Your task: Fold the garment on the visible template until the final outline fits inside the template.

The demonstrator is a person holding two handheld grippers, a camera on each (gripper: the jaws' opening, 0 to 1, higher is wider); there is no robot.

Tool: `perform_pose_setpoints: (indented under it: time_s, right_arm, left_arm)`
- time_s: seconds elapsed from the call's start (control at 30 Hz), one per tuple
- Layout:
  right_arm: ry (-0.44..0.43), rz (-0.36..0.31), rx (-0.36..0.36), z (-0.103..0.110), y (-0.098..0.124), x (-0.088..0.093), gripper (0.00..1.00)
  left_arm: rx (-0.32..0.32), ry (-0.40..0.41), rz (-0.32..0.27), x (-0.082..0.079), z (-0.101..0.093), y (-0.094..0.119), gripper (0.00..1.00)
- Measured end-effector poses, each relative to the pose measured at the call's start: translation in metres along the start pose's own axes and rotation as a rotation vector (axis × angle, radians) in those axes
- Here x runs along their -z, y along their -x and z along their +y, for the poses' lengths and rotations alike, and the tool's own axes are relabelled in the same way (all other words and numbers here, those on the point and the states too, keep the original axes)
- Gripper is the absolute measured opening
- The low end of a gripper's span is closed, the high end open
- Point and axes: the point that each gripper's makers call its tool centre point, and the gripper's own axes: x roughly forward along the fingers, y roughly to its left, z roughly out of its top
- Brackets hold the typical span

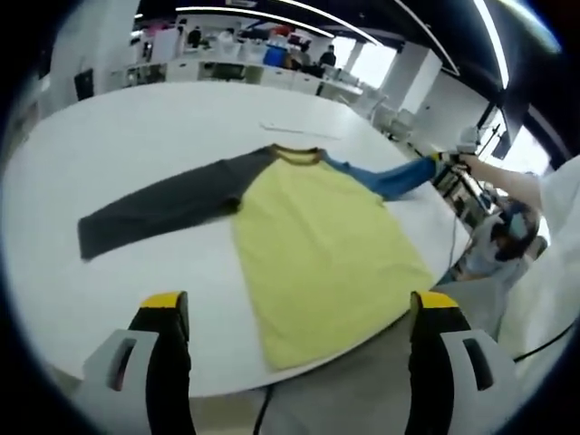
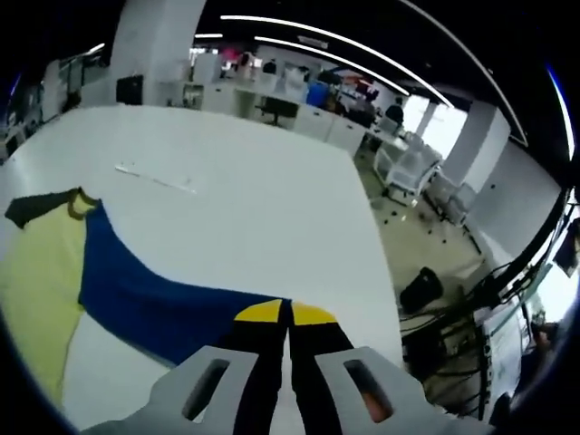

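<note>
In the left gripper view a shirt (image 1: 317, 245) lies flat on a white worktop (image 1: 136, 145). At far left its dark grey sleeve (image 1: 154, 213) stretches out across the worktop to the left. The yellow body runs from the collar (image 1: 297, 154), on the far side, down to a hem at the near edge of the worktop, where one corner just overhangs. The left gripper (image 1: 299, 317) hovers at the near edge with its yellow-tipped jaws wide apart and nothing between them; the hem lies beyond and between the two jaws, not touching either. To the right, the blue sleeve (image 1: 390, 177) reaches out toward the right edge of the worktop, where the right gripper (image 1: 453, 161) meets its cuff. A thin pale strip (image 1: 299, 131) lies on the worktop just beyond the collar.

In the right gripper view the yellow body (image 2: 32, 290) sits at left, with the collar (image 2: 77, 201) at its far end. The blue sleeve (image 2: 154, 299) runs from there toward the near right and ends under the right gripper (image 2: 285, 313), whose jaws are closed together on the cuff. The strip (image 2: 154, 178) lies farther off on the bare worktop (image 2: 272, 208). Right of the worktop are floor and desks.
</note>
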Motion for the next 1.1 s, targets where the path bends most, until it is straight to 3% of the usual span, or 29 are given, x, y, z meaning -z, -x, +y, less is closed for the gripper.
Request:
perform_pose_setpoints:
  time_s: [0.2, 0.43, 0.73, 1.1]
  right_arm:
    - [0.040, -0.034, -0.011, 0.019, 0.020, -0.026, 0.02]
    - [0.054, -0.080, -0.022, 0.027, 0.028, -0.057, 0.02]
    - [0.101, -0.126, -0.066, 0.058, 0.046, -0.099, 0.02]
    - [0.084, -0.192, -0.089, 0.077, 0.067, -0.135, 0.02]
  left_arm:
    - [0.005, 0.003, -0.021, 0.002, 0.003, 0.011, 0.97]
    - [0.010, 0.007, -0.047, 0.000, 0.008, 0.020, 0.96]
    - [0.030, 0.005, -0.065, 0.005, 0.013, 0.030, 0.96]
    - [0.040, -0.006, -0.083, 0.002, 0.019, 0.040, 0.95]
